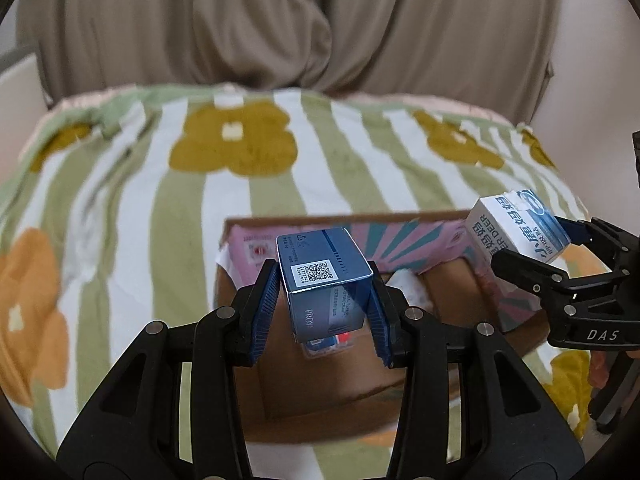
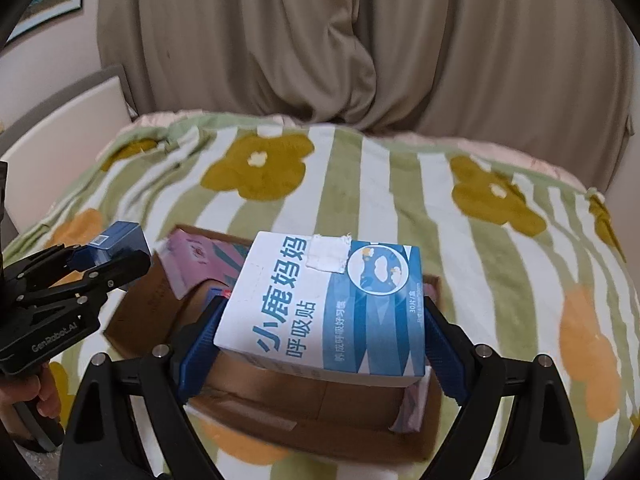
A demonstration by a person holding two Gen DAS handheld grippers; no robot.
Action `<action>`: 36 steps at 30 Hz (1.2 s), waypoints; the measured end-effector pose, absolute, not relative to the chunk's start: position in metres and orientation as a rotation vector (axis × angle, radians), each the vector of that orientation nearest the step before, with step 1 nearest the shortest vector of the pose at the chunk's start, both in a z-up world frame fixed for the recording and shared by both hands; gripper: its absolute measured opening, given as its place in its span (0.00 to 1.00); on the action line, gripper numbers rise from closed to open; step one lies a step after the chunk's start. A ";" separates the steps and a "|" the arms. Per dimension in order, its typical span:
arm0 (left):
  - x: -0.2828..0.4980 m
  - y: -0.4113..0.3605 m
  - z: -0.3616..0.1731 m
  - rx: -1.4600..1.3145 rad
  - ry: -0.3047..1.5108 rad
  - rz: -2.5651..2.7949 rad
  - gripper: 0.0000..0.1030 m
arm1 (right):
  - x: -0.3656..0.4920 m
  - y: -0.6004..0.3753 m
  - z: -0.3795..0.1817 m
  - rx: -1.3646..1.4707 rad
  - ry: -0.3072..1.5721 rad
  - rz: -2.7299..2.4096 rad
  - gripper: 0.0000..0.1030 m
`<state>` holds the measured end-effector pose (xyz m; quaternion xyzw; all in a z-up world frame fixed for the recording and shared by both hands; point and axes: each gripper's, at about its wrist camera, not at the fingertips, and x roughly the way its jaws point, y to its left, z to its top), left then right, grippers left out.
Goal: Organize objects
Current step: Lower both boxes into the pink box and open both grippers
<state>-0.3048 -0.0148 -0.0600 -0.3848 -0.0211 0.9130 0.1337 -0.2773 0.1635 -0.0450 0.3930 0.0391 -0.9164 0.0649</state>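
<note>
The left claw (image 1: 325, 300) is clamped on a small dark blue box (image 1: 326, 276), its blue ribbed pads pressing the box's left and right sides. The box is tilted, with a QR-code label on its upper face, and hangs over the open cardboard box (image 1: 360, 380) on the bed. A further small item with red and blue print lies on the carton's floor just beneath it; what it is cannot be made out.

The right claw (image 2: 320, 344) is clamped on a white and blue box (image 2: 324, 304) with Chinese lettering and a round picture near one corner. A torn white patch of tape sits on its far edge. This box is held above the same cardboard box (image 2: 304, 424), whose inner flaps show pink and teal print.

In the left wrist view the right claw (image 1: 536, 252) comes in from the right, carrying the white and blue box (image 1: 516, 228) above the carton's far right corner. In the right wrist view the left claw (image 2: 104, 256) shows at the left with the dark blue box (image 2: 116, 242).

The carton rests on a bedspread (image 1: 120, 200) with green and white stripes and mustard and orange flowers. Beige curtains (image 1: 280, 20) hang beyond the far edge.
</note>
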 end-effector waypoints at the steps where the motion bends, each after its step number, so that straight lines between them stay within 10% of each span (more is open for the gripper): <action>1: -0.313 -0.015 -0.069 -1.155 -0.065 2.635 0.37 | -0.282 0.164 -0.051 1.208 0.119 -2.758 0.86; 21: -0.348 -0.007 -0.107 -1.401 -0.030 2.533 0.38 | -0.323 0.168 -0.098 1.469 0.077 -2.614 0.87; 23: -0.348 -0.008 -0.102 -1.410 -0.008 2.555 0.51 | -0.325 0.168 -0.100 1.510 0.062 -2.585 0.88; 25: -0.347 -0.009 -0.097 -1.400 0.006 2.575 1.00 | -0.322 0.169 -0.100 1.475 0.074 -2.591 0.94; 36: -0.328 -0.006 -0.070 -1.335 0.015 2.590 1.00 | -0.296 0.178 -0.090 1.409 0.100 -2.626 1.00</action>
